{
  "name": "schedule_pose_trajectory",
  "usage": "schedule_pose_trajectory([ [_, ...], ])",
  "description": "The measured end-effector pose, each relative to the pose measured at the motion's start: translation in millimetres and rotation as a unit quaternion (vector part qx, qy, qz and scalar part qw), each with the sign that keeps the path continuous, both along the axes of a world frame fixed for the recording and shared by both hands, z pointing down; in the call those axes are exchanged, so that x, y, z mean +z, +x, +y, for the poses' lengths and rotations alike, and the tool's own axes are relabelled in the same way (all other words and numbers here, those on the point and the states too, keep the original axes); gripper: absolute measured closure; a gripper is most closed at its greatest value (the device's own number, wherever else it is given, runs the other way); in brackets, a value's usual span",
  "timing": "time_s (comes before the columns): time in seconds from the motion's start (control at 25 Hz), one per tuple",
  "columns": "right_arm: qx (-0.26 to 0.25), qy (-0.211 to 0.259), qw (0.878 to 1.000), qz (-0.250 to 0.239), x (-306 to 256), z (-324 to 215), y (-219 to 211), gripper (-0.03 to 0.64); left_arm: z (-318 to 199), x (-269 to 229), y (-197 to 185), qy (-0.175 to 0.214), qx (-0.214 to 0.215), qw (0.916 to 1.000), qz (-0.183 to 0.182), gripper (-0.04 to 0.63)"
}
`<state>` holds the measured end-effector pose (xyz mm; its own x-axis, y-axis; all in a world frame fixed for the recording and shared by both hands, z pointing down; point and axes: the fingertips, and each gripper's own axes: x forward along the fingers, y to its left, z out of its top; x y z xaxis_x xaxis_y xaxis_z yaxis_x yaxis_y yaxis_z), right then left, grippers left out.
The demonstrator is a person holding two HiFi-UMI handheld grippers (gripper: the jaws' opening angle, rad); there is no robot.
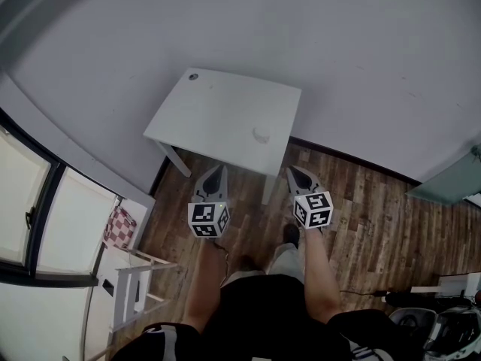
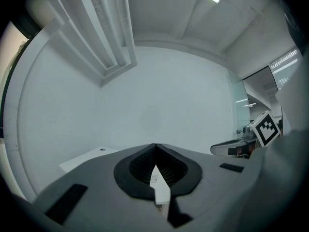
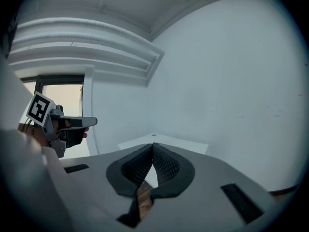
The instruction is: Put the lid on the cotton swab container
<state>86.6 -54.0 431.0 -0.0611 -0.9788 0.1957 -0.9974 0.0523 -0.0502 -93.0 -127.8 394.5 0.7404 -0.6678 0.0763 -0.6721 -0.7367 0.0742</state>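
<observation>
A small white table [image 1: 218, 119] stands against the wall. On its right part sits a small pale round thing [image 1: 261, 134]; I cannot tell whether it is the container or the lid. My left gripper [image 1: 216, 168] hangs just before the table's front edge with its jaws shut and empty. My right gripper [image 1: 294, 171] is level with it, off the table's front right corner, jaws also shut and empty. In the left gripper view the jaw tips [image 2: 155, 145] meet, with the table [image 2: 82, 161] low at the left. In the right gripper view the jaw tips [image 3: 153, 145] touch, with the table [image 3: 166, 141] beyond them.
A small dark dot [image 1: 193, 76] marks the table's far left corner. A white rack [image 1: 131, 277] with a checkered cloth [image 1: 118, 226] stands at the left by a window. Wooden floor [image 1: 376, 224] spreads to the right. The person's legs [image 1: 263, 292] stand below the grippers.
</observation>
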Motion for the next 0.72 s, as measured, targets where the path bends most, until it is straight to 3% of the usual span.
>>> schedule_pose_trajectory([
  [0.72, -0.009, 0.0, 1.0, 0.01, -3.3, 5.2, -6.9, 0.603, 10.4, 1.8, 0.5, -0.002, 0.002, 1.0, 0.003, 0.569],
])
